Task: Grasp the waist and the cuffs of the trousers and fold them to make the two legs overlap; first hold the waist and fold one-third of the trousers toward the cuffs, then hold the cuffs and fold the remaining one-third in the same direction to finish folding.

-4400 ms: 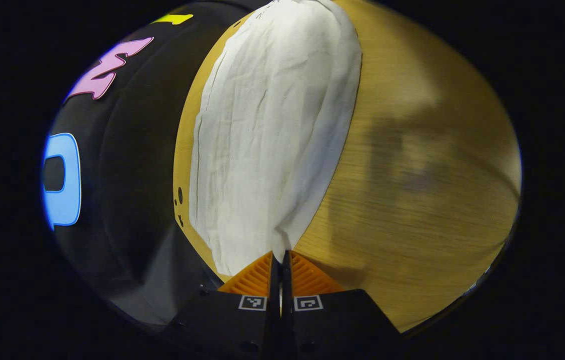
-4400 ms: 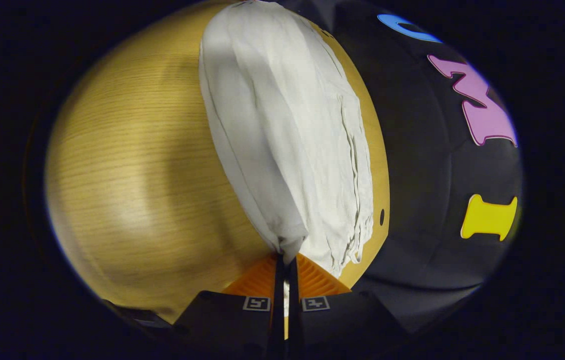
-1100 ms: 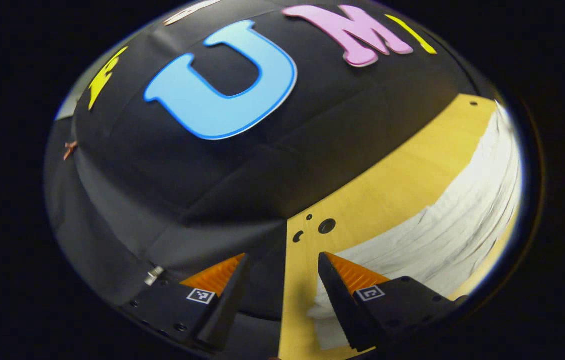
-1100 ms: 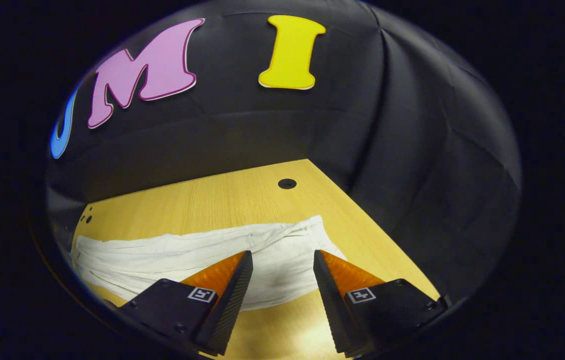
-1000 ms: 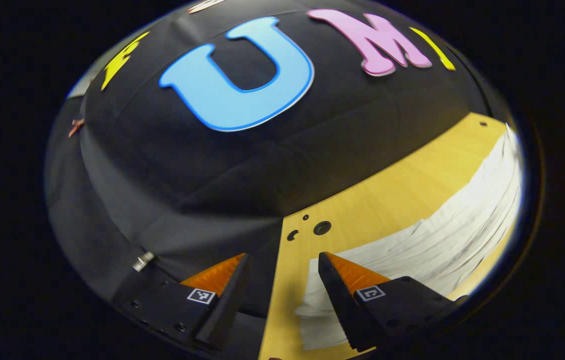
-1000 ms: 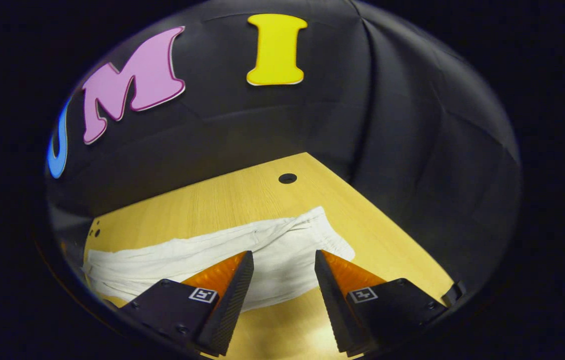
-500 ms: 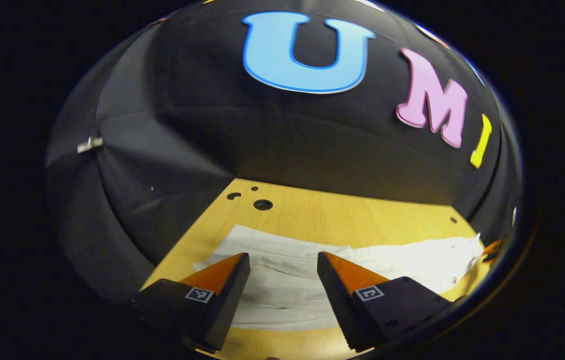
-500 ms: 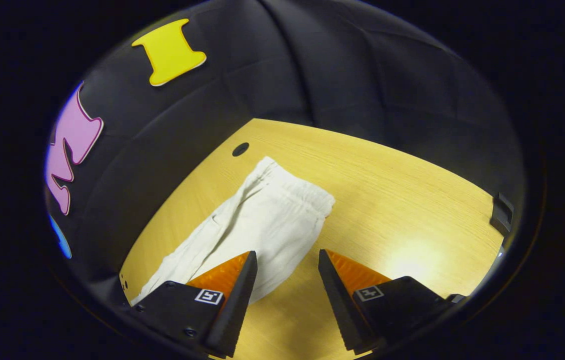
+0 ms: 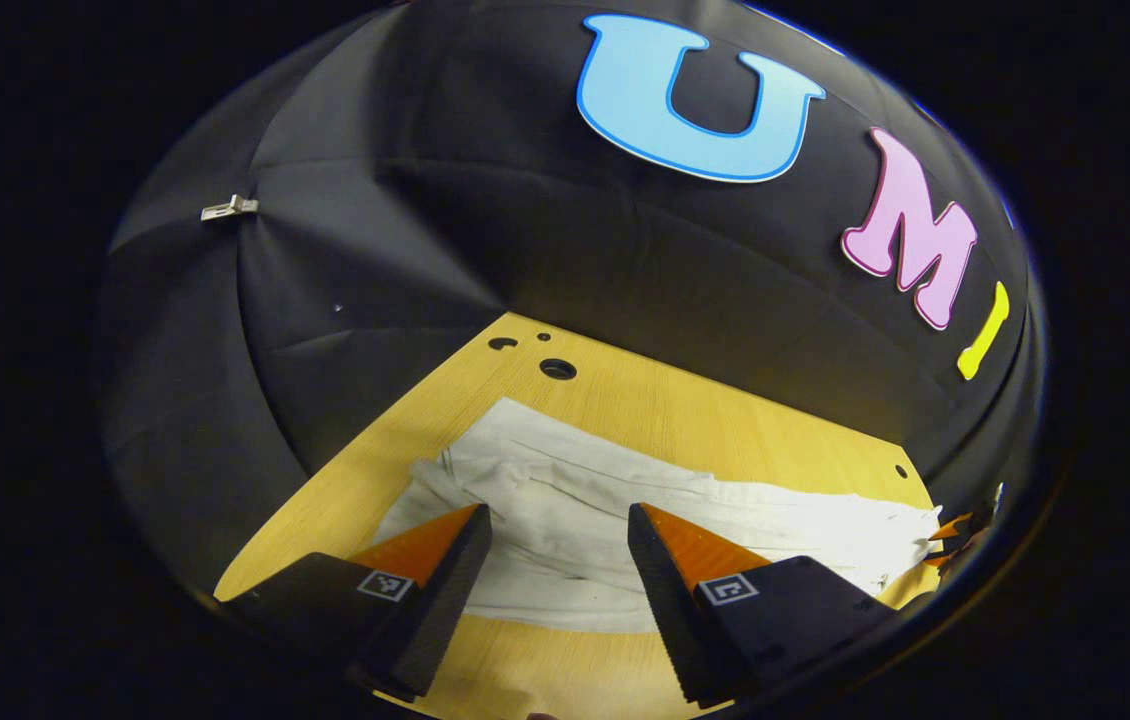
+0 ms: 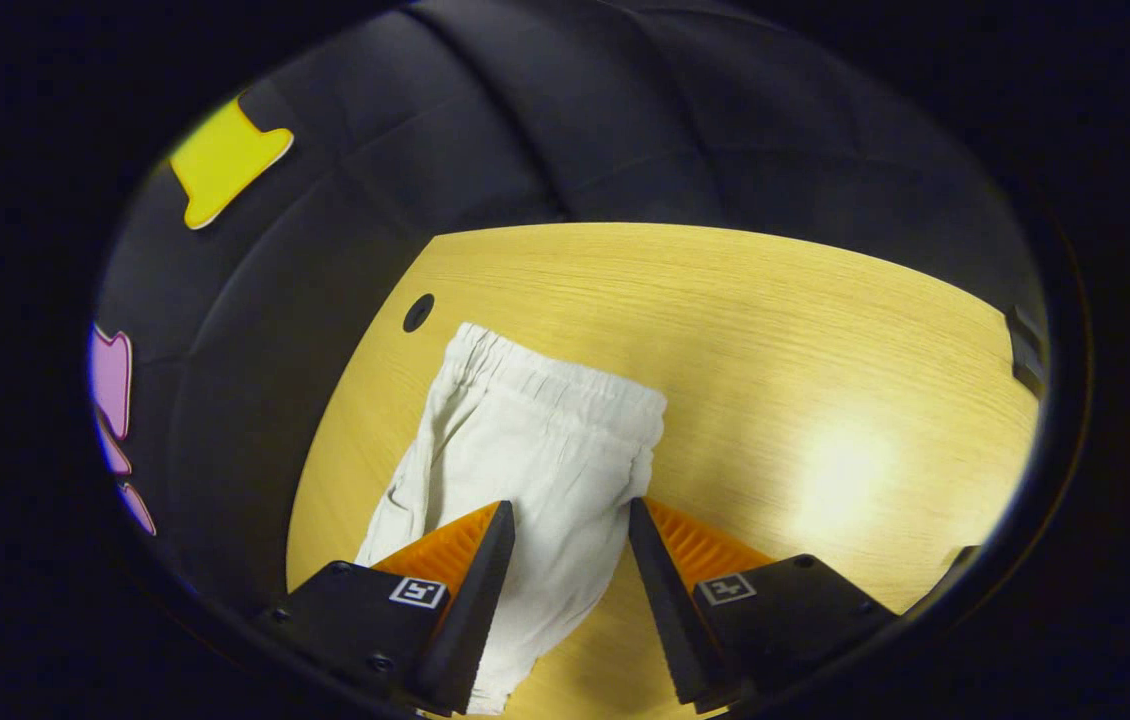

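Observation:
White trousers [image 9: 625, 500] lie flat on the wooden table [image 9: 695, 420], legs overlapped in one long strip. In the left gripper view the layered cuff end [image 9: 450, 470] sits just ahead of my left gripper [image 9: 555, 518], which is open and hovers above the cloth. In the right gripper view the gathered elastic waist [image 10: 555, 385] points away from me. My right gripper [image 10: 570, 510] is open over the trousers [image 10: 525, 460] below the waist. Nothing is held between either pair of fingers.
The booth's black cloth wall rises behind the table [image 10: 775, 320]. Round holes [image 9: 557, 368] pierce the tabletop near the cuffs, and another hole [image 10: 418, 312] lies beside the waist. A small dark fitting [image 10: 1023, 350] sits at the table's far right edge.
Both grippers, earlier shut on the trousers, have let go and opened. Over the last second the left view swung onto the cuff end and the right view onto the waist.

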